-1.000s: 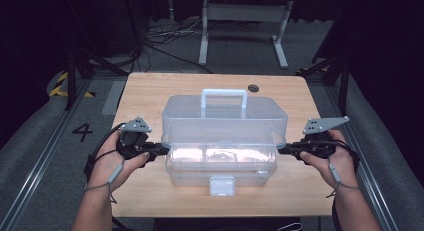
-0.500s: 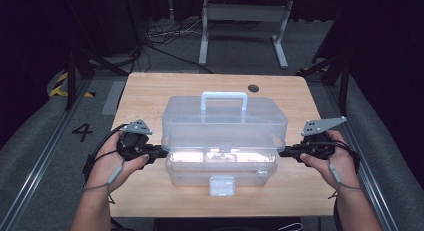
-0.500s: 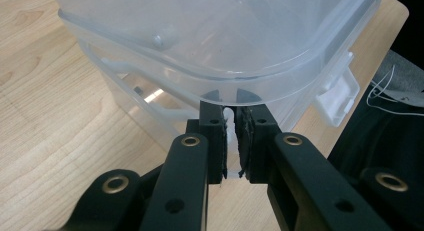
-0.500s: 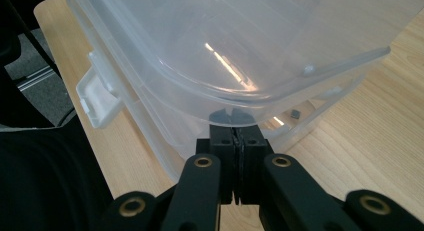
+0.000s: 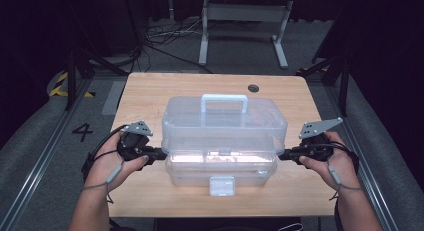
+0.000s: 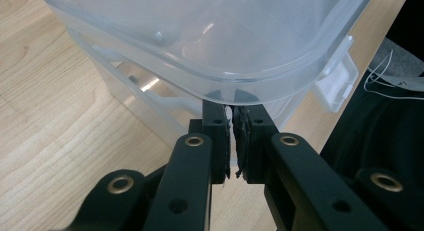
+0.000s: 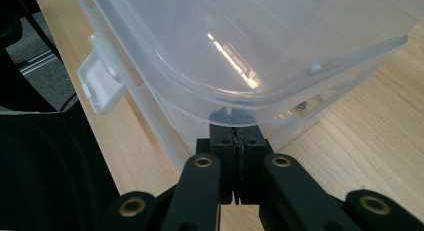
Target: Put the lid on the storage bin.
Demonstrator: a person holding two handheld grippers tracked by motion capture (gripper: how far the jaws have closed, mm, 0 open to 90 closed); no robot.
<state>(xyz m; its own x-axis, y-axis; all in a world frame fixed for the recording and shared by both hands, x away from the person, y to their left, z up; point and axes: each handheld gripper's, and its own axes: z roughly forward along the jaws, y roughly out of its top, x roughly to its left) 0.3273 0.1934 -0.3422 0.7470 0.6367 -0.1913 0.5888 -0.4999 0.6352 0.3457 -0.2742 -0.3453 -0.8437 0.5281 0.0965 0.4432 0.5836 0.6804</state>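
Left gripper [image 5: 159,153] and right gripper [image 5: 283,154] clenched, tips under lid [image 5: 225,122] rim of clear box [image 5: 220,171] on table [image 5: 150,91].

The clear storage box [image 5: 222,141] fills the middle of the table [image 5: 150,96], its upright handle [image 5: 224,102] on top. Bare wood lies open behind it and along both sides, narrower in front.

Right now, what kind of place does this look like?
Probably a lab or recording studio, not a home: a lone wooden table ringed by black curtains, loose cables on the grey floor, and a floor marking "4".
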